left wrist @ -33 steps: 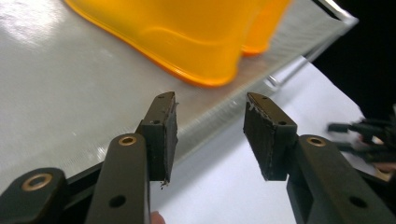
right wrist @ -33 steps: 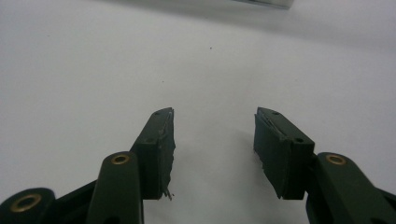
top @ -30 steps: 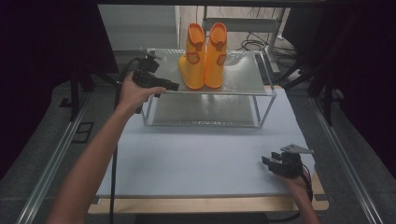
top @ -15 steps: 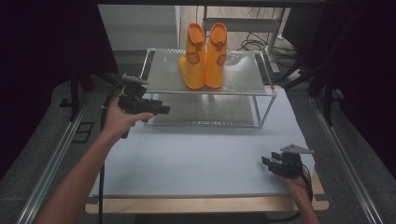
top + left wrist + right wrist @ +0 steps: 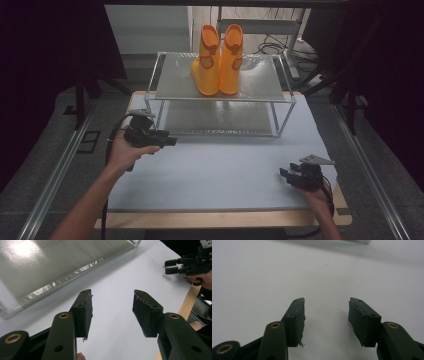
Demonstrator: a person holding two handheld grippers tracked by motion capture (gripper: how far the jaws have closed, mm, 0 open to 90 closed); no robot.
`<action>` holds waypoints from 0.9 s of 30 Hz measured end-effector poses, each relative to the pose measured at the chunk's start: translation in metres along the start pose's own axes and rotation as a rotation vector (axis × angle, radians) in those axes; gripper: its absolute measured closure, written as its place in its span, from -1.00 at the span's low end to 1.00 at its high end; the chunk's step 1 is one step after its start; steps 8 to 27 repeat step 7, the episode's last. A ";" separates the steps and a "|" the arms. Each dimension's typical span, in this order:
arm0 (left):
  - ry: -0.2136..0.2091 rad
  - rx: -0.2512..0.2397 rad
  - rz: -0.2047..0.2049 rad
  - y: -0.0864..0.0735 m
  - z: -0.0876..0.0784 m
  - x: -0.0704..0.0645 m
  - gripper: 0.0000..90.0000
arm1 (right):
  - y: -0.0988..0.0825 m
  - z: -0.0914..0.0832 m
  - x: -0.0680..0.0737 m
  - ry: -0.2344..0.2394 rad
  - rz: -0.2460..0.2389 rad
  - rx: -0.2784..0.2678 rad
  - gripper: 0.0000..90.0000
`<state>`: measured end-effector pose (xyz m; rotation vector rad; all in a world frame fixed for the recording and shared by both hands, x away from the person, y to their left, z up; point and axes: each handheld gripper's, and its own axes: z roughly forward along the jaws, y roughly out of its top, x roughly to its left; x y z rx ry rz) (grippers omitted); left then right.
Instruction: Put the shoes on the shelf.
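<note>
A pair of orange rubber boots (image 5: 218, 60) stands upright on the top shelf of a small two-tier metal rack (image 5: 260, 82) at the back of the table. My left gripper (image 5: 170, 141) hovers over the mat just in front of the rack's left corner, pointing right. Its jaws have just been opening and stand open with nothing between them (image 5: 112, 307). My right gripper (image 5: 285, 175) rests low near the mat's front right corner, open and holding nothing (image 5: 325, 312). It also shows at the top right of the left gripper view (image 5: 170, 267).
A pale grey mat (image 5: 220, 170) covers the wooden table top. The rack's lower shelf (image 5: 50, 262) is a bare shiny sheet. Metal rails run along both sides of the table (image 5: 60, 170), and cables lie behind the rack (image 5: 272, 42).
The left hand has drawn back from the rack's top left corner, coming down and toward the front to hover over the mat. The right hand has stayed put.
</note>
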<state>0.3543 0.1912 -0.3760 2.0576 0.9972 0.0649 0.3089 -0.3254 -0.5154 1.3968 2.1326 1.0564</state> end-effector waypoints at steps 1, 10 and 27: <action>0.000 -0.002 0.002 0.001 -0.001 0.000 0.12 | 0.000 0.000 0.000 0.000 -0.002 -0.002 0.04; 0.008 -0.004 0.005 0.002 0.001 -0.002 0.07 | 0.001 -0.002 -0.001 -0.003 -0.007 -0.012 0.03; 0.008 -0.004 0.005 0.002 0.001 -0.002 0.07 | 0.001 -0.002 -0.001 -0.003 -0.007 -0.012 0.03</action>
